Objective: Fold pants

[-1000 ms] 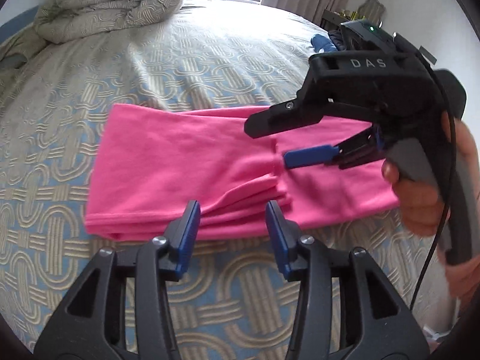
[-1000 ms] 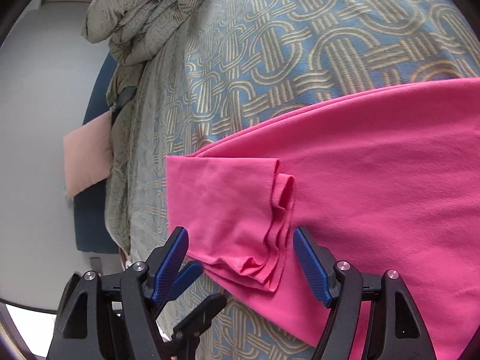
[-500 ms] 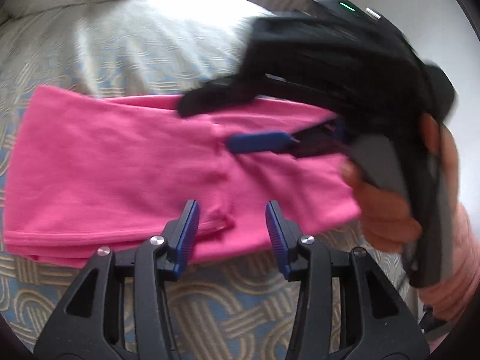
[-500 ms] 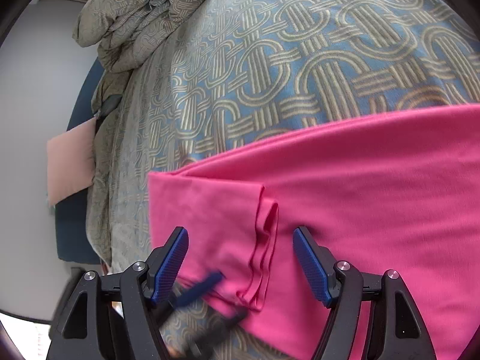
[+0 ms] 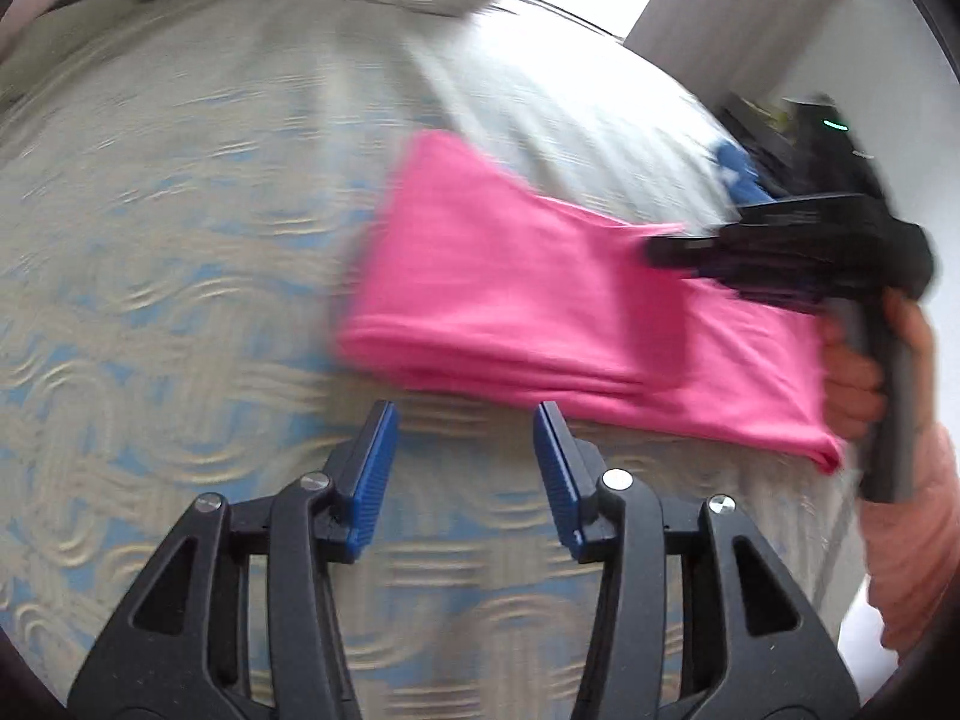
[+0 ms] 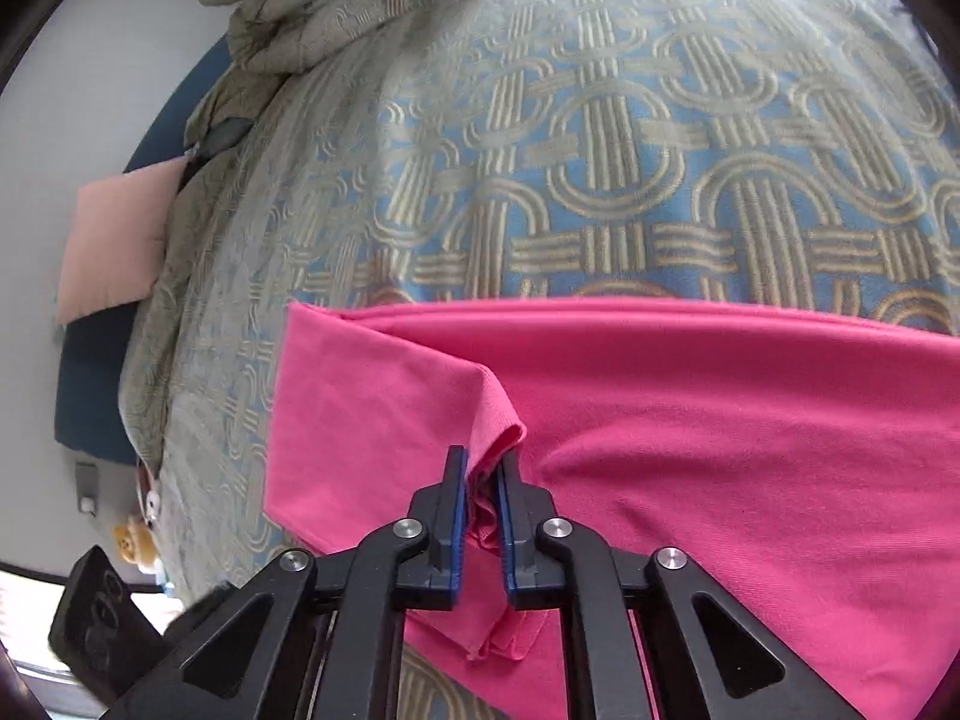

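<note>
Folded pink pants (image 5: 510, 288) lie across the patterned bedspread (image 5: 180, 240). My right gripper (image 6: 480, 462) is shut on the doubled-over hem of the pants (image 6: 720, 420), and the cloth bunches up between its blue pads. In the left wrist view the right gripper (image 5: 657, 252) comes in from the right over the pants, held by a hand (image 5: 852, 384). My left gripper (image 5: 463, 414) hovers over bare bedspread just short of the pants' near edge. Its jaws are opening and nothing is between them. The left wrist view is blurred.
A bundled duvet (image 6: 312, 0) lies at the far end of the bed. A pale pink pillow (image 6: 114, 252) sits off the bed's left side. Blue cloth (image 5: 738, 174) lies by the far right edge. A dark device (image 6: 90, 606) shows at lower left.
The right gripper closed on the pants' doubled hem and pulled it up a little. The left gripper slid off the pants to the left, so they now lie up and right of it.
</note>
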Action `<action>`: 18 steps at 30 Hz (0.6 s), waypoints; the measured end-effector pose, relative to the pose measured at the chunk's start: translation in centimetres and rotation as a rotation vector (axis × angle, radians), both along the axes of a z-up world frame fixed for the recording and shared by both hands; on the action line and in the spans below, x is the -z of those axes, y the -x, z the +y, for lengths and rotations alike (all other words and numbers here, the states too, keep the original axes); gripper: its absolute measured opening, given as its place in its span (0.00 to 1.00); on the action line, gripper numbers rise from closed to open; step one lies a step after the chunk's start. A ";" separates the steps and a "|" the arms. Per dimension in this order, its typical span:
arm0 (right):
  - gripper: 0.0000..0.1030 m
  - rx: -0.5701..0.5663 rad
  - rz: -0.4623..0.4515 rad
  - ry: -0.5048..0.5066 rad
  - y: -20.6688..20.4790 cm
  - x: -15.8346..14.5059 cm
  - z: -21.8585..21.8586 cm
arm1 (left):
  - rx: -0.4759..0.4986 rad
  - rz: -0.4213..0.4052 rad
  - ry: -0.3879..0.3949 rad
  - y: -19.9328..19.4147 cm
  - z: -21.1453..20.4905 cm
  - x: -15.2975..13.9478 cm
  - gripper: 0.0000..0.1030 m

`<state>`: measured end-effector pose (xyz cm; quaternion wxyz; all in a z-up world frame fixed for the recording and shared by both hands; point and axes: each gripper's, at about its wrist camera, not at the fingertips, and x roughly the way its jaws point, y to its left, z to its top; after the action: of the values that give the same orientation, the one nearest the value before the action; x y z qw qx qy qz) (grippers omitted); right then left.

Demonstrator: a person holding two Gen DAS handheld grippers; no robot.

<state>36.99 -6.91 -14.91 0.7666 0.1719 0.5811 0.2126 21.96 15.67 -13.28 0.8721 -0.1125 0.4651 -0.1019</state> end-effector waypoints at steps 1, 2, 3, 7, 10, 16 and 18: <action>0.06 0.004 -0.013 -0.014 0.0 -0.6 0.1 | -0.021 0.002 -0.029 0.1 0.4 0.2 0.52; 0.06 0.004 -0.022 -0.023 -0.1 -1.1 0.1 | -0.032 0.001 -0.055 0.3 0.6 0.3 0.53; 0.06 0.001 -0.036 -0.030 -0.1 -1.9 0.3 | -0.038 -0.003 -0.075 0.2 0.9 0.4 0.53; 0.05 -0.020 -0.098 -0.043 -0.2 -5.4 1.5 | -0.015 -0.027 -0.090 -0.8 -0.3 0.1 0.60; 0.05 -0.030 -0.136 -0.038 0.0 -7.5 2.1 | 0.014 -0.052 -0.141 -1.3 -1.5 0.5 0.60; 0.05 -0.062 -0.206 -0.034 1.2 -10.7 2.7 | -0.014 -0.073 -0.250 -3.4 -2.3 1.2 0.61; 0.05 -0.064 -0.230 -0.023 1.5 -11.5 2.9 | -0.049 -0.078 -0.306 -3.7 -2.2 1.4 0.61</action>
<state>35.52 -4.06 -3.43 0.8190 0.1365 0.4919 0.2621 25.63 13.48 -14.68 0.8987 0.0146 0.4381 -0.0129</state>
